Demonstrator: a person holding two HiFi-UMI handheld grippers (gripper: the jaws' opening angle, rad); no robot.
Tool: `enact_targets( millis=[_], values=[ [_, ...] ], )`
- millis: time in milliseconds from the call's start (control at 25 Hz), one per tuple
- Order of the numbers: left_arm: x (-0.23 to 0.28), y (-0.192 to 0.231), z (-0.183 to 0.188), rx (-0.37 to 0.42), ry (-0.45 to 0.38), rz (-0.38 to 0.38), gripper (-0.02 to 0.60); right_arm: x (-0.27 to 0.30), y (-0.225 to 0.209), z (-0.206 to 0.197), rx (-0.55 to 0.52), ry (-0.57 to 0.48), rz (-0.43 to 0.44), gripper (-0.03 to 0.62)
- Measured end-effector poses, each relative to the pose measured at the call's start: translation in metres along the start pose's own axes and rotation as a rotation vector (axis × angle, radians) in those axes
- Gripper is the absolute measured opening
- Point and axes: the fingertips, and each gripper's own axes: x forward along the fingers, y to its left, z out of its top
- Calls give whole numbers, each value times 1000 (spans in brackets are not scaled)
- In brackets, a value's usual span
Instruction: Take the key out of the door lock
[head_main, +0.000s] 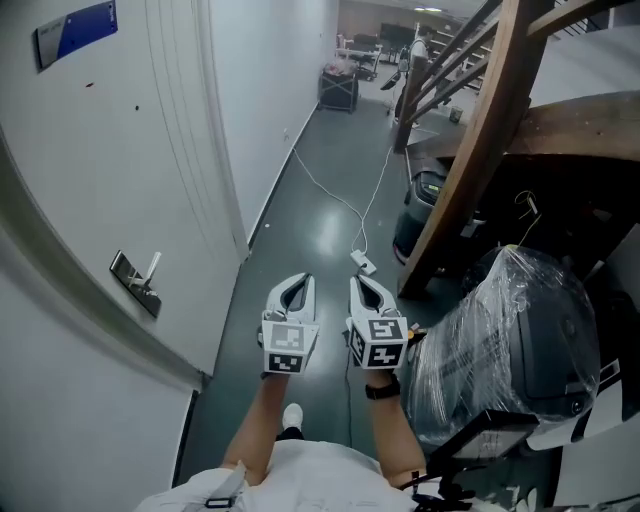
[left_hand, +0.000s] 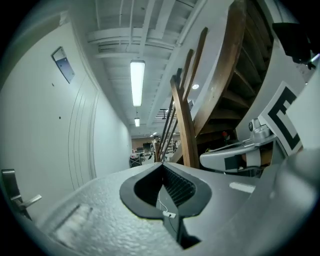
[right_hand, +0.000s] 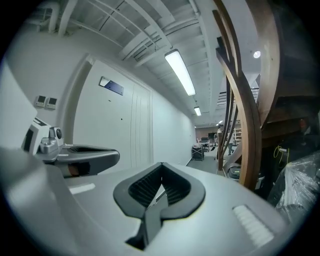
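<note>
The white door (head_main: 110, 160) fills the left of the head view, with a metal lever handle and lock plate (head_main: 135, 281) on it; I cannot make out a key there. In the left gripper view the handle (left_hand: 19, 199) shows at the far left edge. My left gripper (head_main: 303, 279) and right gripper (head_main: 358, 281) are held side by side over the corridor floor, to the right of the door and apart from the handle. Both are shut with nothing between the pads: left gripper (left_hand: 162, 165), right gripper (right_hand: 161, 164).
A wooden staircase (head_main: 485, 130) rises on the right, with a plastic-wrapped bulky object (head_main: 510, 335) and a black bin (head_main: 422, 205) beneath it. A white cable (head_main: 335, 195) and power strip (head_main: 362, 263) lie on the dark floor. A cart (head_main: 338, 90) stands far down the corridor.
</note>
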Motion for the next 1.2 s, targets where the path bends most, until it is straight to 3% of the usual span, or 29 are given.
enact_targets(
  millis=[560,720,920,1080,1200],
  values=[
    [93,107,0,-79,-48,-21,3,125,-1,34,31,-24,-100,-8],
    [114,125,-13,-119,-40,-26,3,148,3,29,5,-16,-96,-8],
    [153,133,-23,-155,-40,-35,3,178,-22,25,34,-3,-101,-10],
    [194,138,-30,-142,-25,-30,2,214,-47,24,43,-6,-71,-14],
    [233,139,-34,-176,-3,-52,0,247,-59,26,-50,44,-2,-10]
  ],
)
